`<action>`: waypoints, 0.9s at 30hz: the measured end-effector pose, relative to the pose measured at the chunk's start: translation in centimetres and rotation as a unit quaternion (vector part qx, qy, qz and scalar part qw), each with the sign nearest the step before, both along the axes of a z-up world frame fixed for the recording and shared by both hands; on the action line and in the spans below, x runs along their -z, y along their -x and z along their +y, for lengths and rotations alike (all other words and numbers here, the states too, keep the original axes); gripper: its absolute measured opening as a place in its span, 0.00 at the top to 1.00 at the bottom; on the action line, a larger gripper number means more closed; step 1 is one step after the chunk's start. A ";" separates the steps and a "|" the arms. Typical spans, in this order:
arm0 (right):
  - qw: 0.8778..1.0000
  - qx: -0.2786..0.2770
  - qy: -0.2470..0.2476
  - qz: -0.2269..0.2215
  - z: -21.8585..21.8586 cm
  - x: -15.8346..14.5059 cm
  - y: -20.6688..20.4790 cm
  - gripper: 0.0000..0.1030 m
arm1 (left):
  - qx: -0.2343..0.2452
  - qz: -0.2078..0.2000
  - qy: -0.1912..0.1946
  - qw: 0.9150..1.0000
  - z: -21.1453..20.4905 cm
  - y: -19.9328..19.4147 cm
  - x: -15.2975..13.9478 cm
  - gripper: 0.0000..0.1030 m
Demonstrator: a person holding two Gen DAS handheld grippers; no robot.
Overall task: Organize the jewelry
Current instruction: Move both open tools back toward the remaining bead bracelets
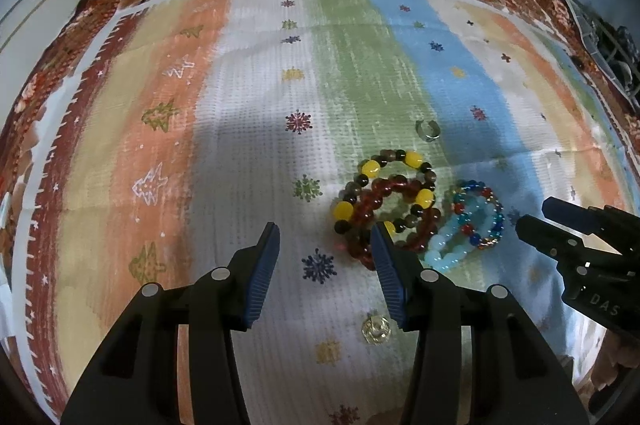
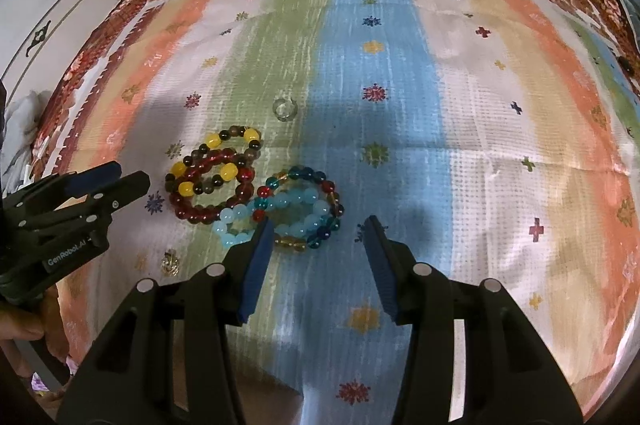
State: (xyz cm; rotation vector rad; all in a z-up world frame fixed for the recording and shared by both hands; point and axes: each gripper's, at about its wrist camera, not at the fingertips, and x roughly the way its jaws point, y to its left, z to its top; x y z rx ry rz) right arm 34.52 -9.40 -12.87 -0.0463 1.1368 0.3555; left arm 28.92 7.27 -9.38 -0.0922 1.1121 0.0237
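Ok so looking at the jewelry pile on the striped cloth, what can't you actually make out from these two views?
- Red bead bracelet: in the left wrist view its near part is hidden behind a pad of the left claw.
- Pale blue bracelet: in the right wrist view its near loop is hidden behind a pad of the right claw.
- Small gold piece: too small and blurred to identify.
- Ring: too small to see its details.
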 end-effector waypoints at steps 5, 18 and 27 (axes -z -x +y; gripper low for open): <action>1.000 0.007 0.013 0.007 -0.1 1.2 -1.2 0.53 | -0.002 0.007 -0.002 1.000 0.5 -1.0 0.8 0.54; 0.999 0.027 0.026 0.021 -0.6 2.9 -3.6 0.53 | 0.000 0.020 -0.005 1.000 0.9 -2.7 2.3 0.54; 0.999 0.024 0.040 0.015 -0.6 3.3 -3.7 0.52 | 0.006 0.024 -0.010 1.000 0.7 -3.3 2.8 0.51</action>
